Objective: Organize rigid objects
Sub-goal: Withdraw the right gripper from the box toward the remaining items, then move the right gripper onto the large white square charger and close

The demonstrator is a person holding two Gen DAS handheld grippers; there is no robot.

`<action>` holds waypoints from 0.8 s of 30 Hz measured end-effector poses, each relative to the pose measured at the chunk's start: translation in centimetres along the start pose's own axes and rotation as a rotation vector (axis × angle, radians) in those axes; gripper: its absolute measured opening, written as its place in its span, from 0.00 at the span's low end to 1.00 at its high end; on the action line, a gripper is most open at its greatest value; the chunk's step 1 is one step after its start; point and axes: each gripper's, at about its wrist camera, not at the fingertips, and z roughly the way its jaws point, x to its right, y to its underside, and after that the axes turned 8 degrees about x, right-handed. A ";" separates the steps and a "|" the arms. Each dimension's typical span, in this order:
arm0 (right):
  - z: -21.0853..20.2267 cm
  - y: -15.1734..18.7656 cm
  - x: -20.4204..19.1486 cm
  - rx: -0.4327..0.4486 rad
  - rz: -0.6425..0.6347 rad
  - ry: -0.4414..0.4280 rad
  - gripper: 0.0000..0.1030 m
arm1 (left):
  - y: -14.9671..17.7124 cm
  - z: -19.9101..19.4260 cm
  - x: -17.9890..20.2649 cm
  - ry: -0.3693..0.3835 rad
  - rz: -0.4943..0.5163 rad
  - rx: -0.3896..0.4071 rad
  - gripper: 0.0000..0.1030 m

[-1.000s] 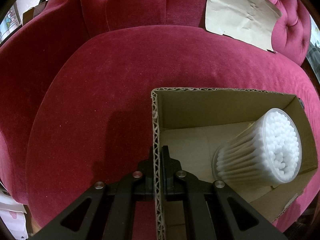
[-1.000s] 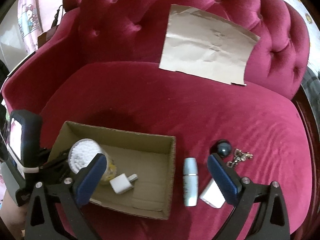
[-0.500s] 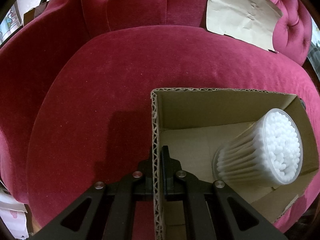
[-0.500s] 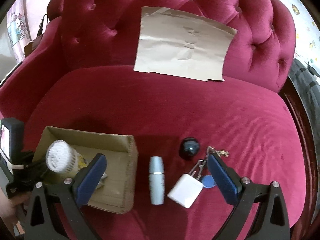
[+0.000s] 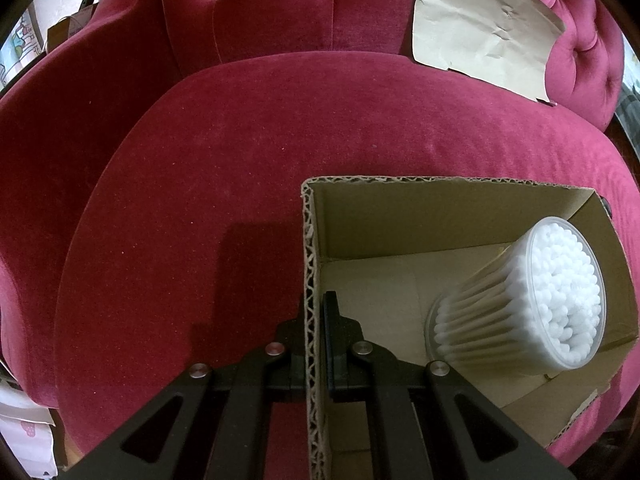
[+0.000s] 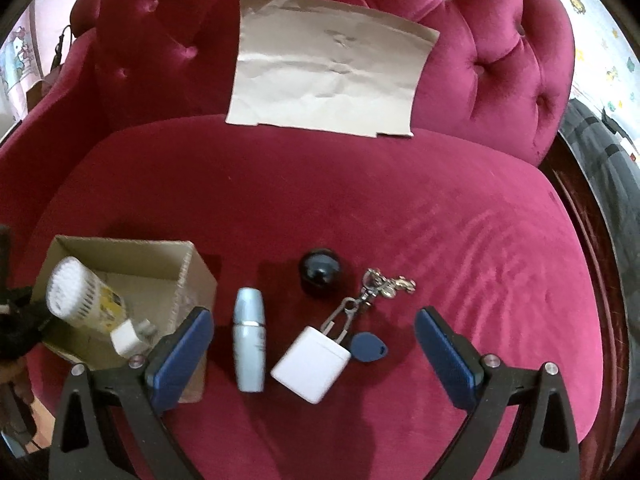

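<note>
My left gripper (image 5: 315, 312) is shut on the left wall of an open cardboard box (image 5: 440, 216) on the red sofa seat. A clear tub of cotton swabs (image 5: 536, 300) lies tilted inside it. In the right wrist view the box (image 6: 132, 256) sits at the left with the swab tub (image 6: 80, 296) and a small white plug (image 6: 128, 340) inside. My right gripper (image 6: 314, 330) is open above a light blue bottle (image 6: 249, 340), a white square charger (image 6: 310, 364) with a key ring and blue tag (image 6: 370, 348), and a dark round ball (image 6: 320, 272).
A sheet of brown paper (image 6: 328, 68) leans on the tufted sofa back (image 6: 500, 60). The seat's front edge runs near the bottom of both views. A dark wooden frame (image 6: 580, 208) borders the sofa at the right.
My right gripper has swung to the right, away from the box, and now frames the bottle, charger and keys. The left gripper and box have stayed still.
</note>
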 end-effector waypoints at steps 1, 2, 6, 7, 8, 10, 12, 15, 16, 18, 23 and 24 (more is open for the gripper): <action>0.1 0.2 0.2 -0.003 0.001 0.001 1.00 | 0.0 0.0 0.0 0.000 0.000 0.000 0.04; 0.3 0.4 0.5 -0.008 0.002 0.001 1.00 | 0.0 0.0 0.0 -0.001 0.001 0.000 0.04; 0.7 1.0 0.9 -0.019 -0.007 -0.007 1.00 | 0.0 0.0 0.0 0.000 0.000 0.000 0.04; 0.8 1.2 0.9 -0.021 -0.012 -0.009 1.00 | 0.0 0.0 0.0 0.000 0.001 0.001 0.04; 0.9 1.4 0.9 -0.024 -0.017 -0.009 1.00 | 0.0 0.0 0.0 0.000 0.002 0.001 0.04; 1.4 1.9 1.0 -0.039 -0.028 -0.013 1.00 | 0.0 0.0 0.0 0.001 0.001 0.001 0.04; 1.9 2.3 1.1 -0.054 -0.028 -0.018 1.00 | 0.0 0.0 0.0 0.001 0.000 0.001 0.04; 2.4 2.8 1.1 -0.069 -0.027 -0.031 0.99 | 0.0 0.0 0.0 0.001 0.000 0.001 0.04; 2.5 2.9 1.0 -0.073 -0.032 -0.033 0.99 | 0.0 0.0 0.0 0.001 0.000 0.001 0.04; 2.8 3.2 0.9 -0.078 -0.041 -0.032 0.99 | -0.1 0.1 -0.1 0.002 0.000 0.001 0.04; 3.7 3.9 0.7 -0.103 -0.050 -0.034 0.98 | 0.0 0.1 -0.1 0.001 0.001 0.001 0.04; 3.9 4.0 0.7 -0.107 -0.049 -0.034 0.96 | 0.0 0.0 -0.1 0.001 0.000 0.001 0.04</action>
